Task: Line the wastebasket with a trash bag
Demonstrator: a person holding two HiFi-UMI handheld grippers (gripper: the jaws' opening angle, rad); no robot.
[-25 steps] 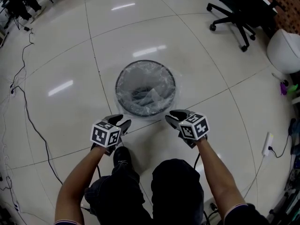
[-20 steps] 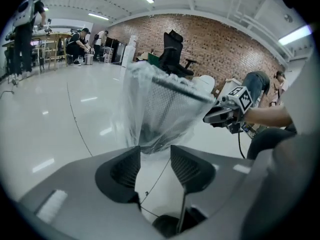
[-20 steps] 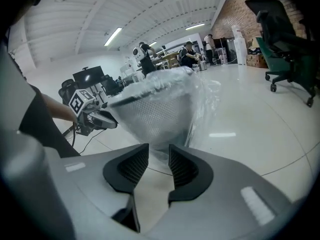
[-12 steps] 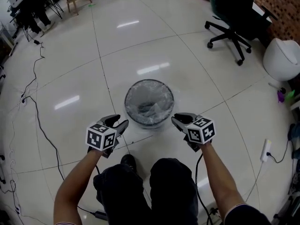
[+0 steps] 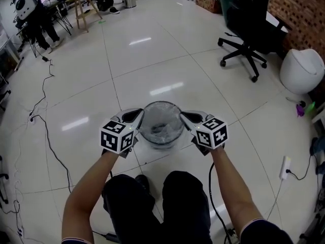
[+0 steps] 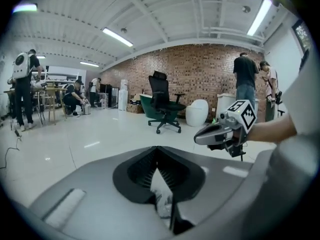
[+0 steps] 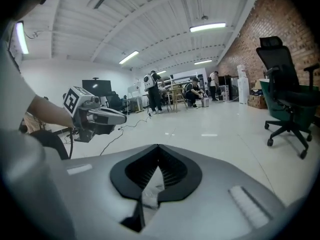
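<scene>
Glossy white tile floor [image 5: 167, 60] under me; my left gripper [image 5: 137, 115] and right gripper [image 5: 186, 116] have both just closed, jaws pressed tip to tip with nothing pinched that I can make out, hanging either side of the basket in the head view. Below them on the floor, the round dark wastebasket [image 5: 161, 104] already carries the clear plastic trash bag [image 5: 162, 129], film apparently over the rim, so I judge lining done, nothing obvious left. Black swivel office chair [image 5: 247, 37] stands well beyond.
</scene>
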